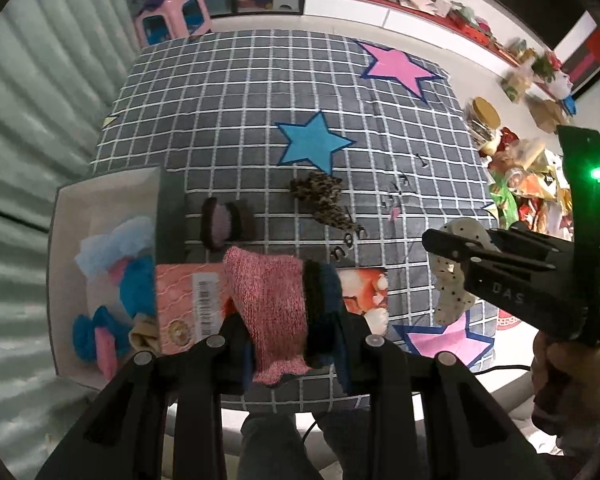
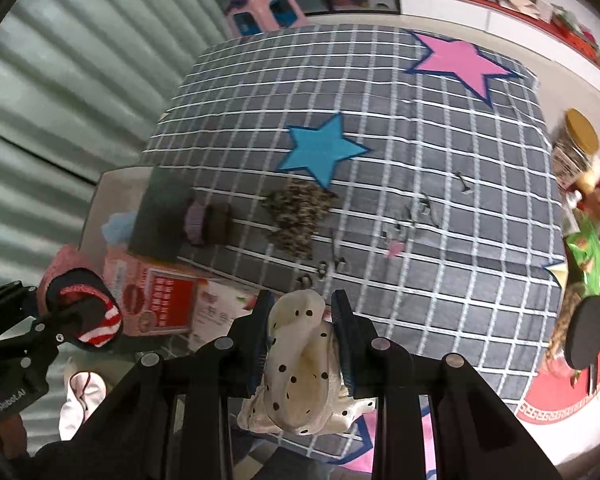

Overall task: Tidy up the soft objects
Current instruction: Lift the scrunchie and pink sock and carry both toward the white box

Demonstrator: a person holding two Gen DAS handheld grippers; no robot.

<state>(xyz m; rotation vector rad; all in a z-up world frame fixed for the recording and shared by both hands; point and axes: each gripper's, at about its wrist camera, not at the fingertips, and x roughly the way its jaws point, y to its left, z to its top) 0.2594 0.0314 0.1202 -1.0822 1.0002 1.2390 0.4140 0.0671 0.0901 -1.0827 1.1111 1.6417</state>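
1. The box (image 1: 104,200) at the left edge of the checked cloth (image 1: 260,92) is partly screened by its dark raised flap (image 1: 171,216); only fluffy blue and pink soft items (image 1: 132,280) show inside, and how they are arranged cannot be made out.
2. The left gripper (image 1: 292,344) is clenched on a pink knit sock (image 1: 268,304) with a dark cuff; the bunched fabric covers its fingertips, and the sock's lower end drops out of sight between the fingers. Its long axis runs roughly along the fingers, toe end away from the camera. It hangs over the near edge of the cloth, just beside the box and above a salmon-coloured packet (image 1: 188,300).
3. The right gripper (image 2: 302,344) is grasping a cream sock with black dots (image 2: 300,368). The sock is crumpled, so its direction is hard to judge; it lies mostly lengthwise between the blue-padded fingers, over the near edge of the cloth.
4. On the cloth, a purple-and-brown rolled sock (image 1: 226,222) lies beside the flap, and a leopard-print sock (image 1: 324,198) lies near the blue star (image 1: 312,144), elongated diagonally.
5. Small dark bits (image 2: 324,268) near the middle are too small to identify.
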